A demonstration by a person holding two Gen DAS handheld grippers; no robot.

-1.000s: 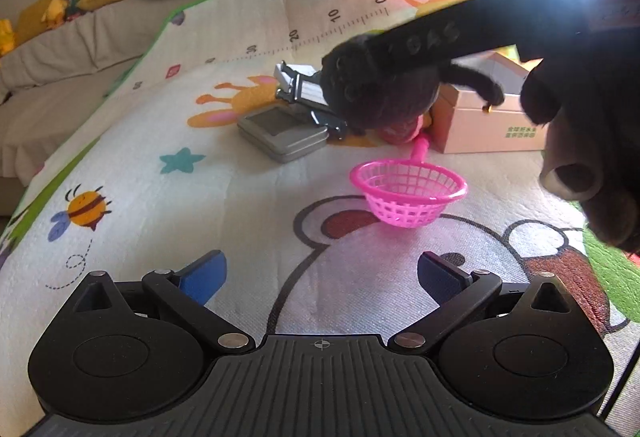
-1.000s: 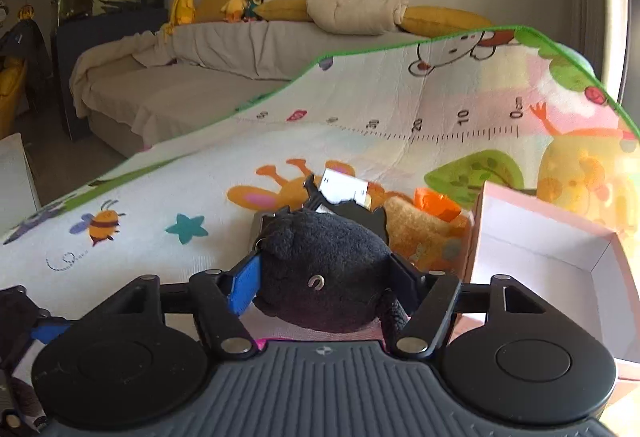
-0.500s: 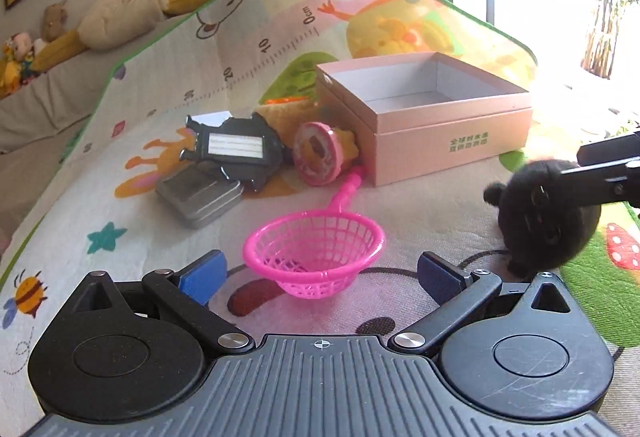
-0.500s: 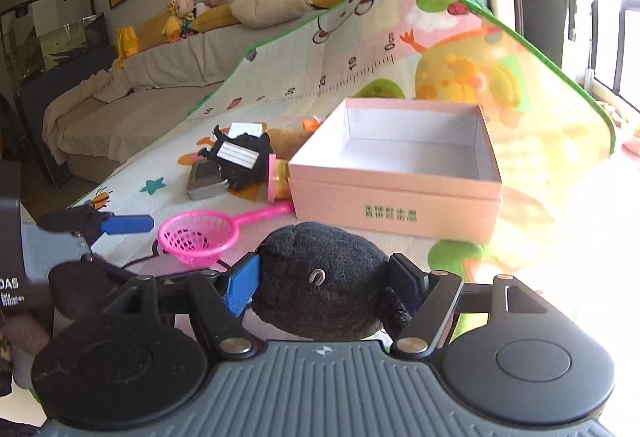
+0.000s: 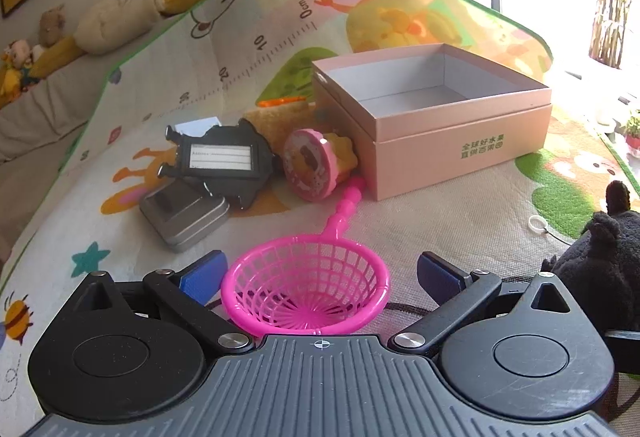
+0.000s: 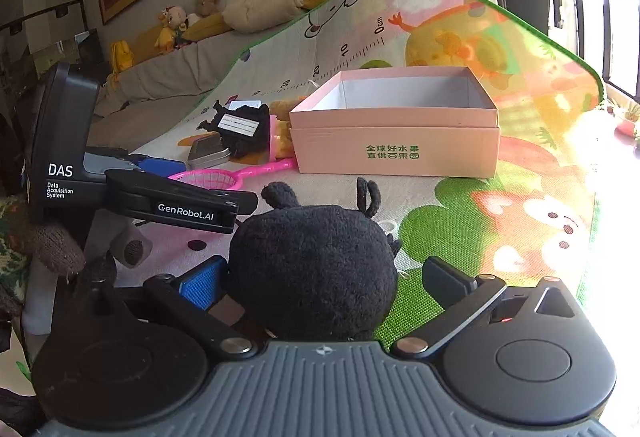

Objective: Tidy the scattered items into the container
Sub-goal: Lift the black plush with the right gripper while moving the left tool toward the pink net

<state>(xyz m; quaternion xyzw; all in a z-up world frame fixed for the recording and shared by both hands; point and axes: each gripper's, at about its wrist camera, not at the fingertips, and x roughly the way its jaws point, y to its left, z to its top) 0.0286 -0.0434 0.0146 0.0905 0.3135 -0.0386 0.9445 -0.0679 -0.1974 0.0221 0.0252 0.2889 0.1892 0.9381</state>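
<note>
A black plush toy (image 6: pixel 316 273) sits between the fingers of my right gripper (image 6: pixel 320 277), whose jaws stand wide apart; it looks to rest on the mat, and it also shows in the left wrist view (image 5: pixel 596 269). The open pink box (image 6: pixel 396 125) stands empty ahead; it also shows in the left wrist view (image 5: pixel 432 117). My left gripper (image 5: pixel 320 273) is open, its fingers either side of a pink net scoop (image 5: pixel 308 289). Beyond lie a grey tin (image 5: pixel 184 213), a black luggage tag (image 5: pixel 224 161), a pink round toy (image 5: pixel 312 165) and an orange plush (image 5: pixel 276 121).
Everything lies on a colourful play mat (image 5: pixel 440 217). A small white ring (image 5: pixel 536 224) lies on the mat to the right. A sofa with stuffed toys (image 6: pixel 208 17) runs behind. My left gripper's body (image 6: pixel 120 189) sits close left of the plush.
My right gripper has opened and let go of the black plush toy, and has come lower. My left gripper has moved forward so the pink scoop sits between its fingers.
</note>
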